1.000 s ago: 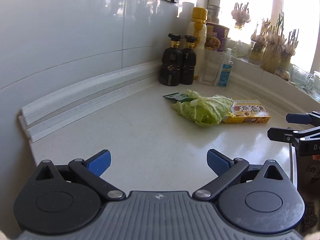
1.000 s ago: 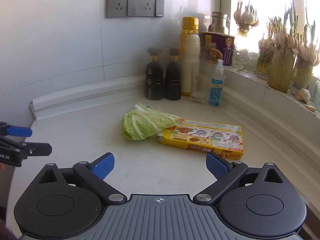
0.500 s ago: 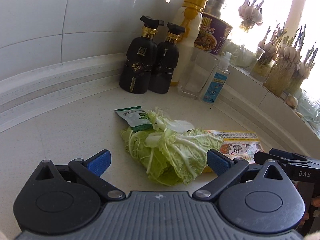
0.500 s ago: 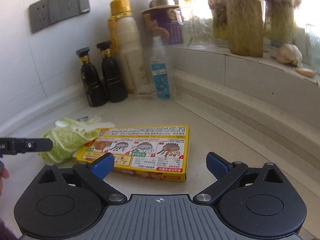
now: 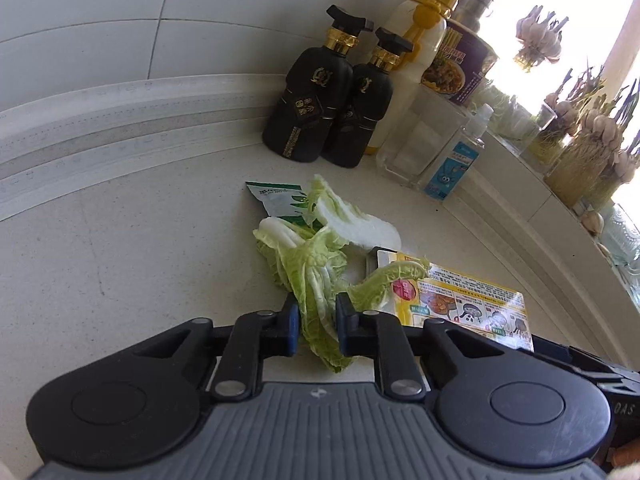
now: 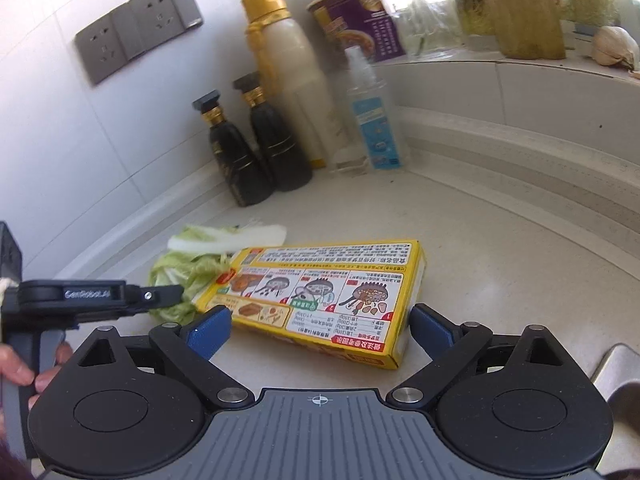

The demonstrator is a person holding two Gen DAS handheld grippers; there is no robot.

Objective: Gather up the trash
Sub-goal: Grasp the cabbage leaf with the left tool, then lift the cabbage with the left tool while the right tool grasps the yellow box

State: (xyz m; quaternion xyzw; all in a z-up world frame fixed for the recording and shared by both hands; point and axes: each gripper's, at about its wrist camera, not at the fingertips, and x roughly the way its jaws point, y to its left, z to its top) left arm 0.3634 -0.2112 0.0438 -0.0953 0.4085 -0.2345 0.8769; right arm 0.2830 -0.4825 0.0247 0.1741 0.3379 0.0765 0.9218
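Pale green cabbage leaves [image 5: 312, 268] lie on the white counter [image 5: 120, 260], partly over a flat yellow food box [image 5: 468, 300]. A small green-and-white sachet [image 5: 280, 200] lies just behind them. My left gripper [image 5: 317, 320] is closing its jaws, and the blue pads pinch the near end of the leaves. The right wrist view shows this left gripper [image 6: 176, 292] reaching in from the left at the cabbage leaves [image 6: 188, 272]. My right gripper [image 6: 320, 330] is open, its pads on either side of the near end of the yellow box [image 6: 320, 292]. A hand [image 6: 24, 368] holds the left gripper's handle.
Two black bottles [image 5: 316, 92], a white bottle with a yellow cap [image 5: 416, 52], a purple noodle cup [image 5: 460, 68] and a small spray bottle [image 5: 456, 156] crowd the back corner. Garlic bunches [image 5: 592, 144] line the sill. Wall sockets [image 6: 136, 28] sit above. A metal edge [image 6: 616, 372] shows low right.
Both grippers came forward and down to the trash. The left jaws went from wide open to closed on the cabbage leaves. The right gripper drew up to the yellow box, still open.
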